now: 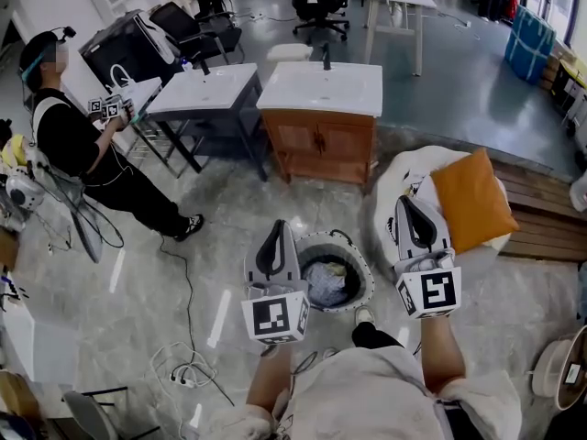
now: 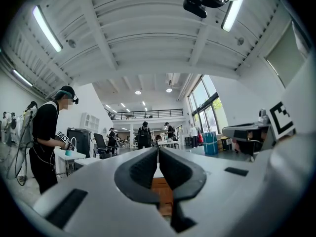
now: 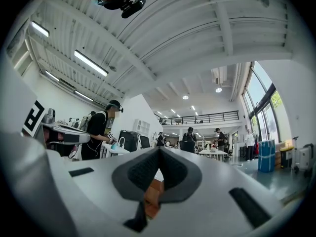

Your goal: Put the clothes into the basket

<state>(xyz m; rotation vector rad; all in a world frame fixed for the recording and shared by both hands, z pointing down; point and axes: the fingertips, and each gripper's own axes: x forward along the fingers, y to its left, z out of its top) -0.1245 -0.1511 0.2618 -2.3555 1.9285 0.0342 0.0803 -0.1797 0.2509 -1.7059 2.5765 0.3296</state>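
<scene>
A round grey basket [image 1: 364, 266] stands on the floor just ahead of my knees, with light crumpled clothes [image 1: 326, 283] lying inside it. My left gripper [image 1: 279, 227] hangs level above the basket's left rim, shut and empty. In the left gripper view its jaws [image 2: 158, 150] meet with nothing between them. My right gripper [image 1: 410, 203] is held to the right of the basket, over a white seat, also shut and empty. The right gripper view shows its jaws [image 3: 159, 150] pressed together. Both point out across the room, not down at the basket.
A wooden cabinet with a white sink top [image 1: 321, 140] stands beyond the basket, and a second white sink table [image 1: 202, 90] is to its left. A person [image 1: 83, 154] stands far left. An orange cushion [image 1: 472, 200] lies on a white seat [image 1: 396, 174]. Cables [image 1: 183, 369] trail on the floor.
</scene>
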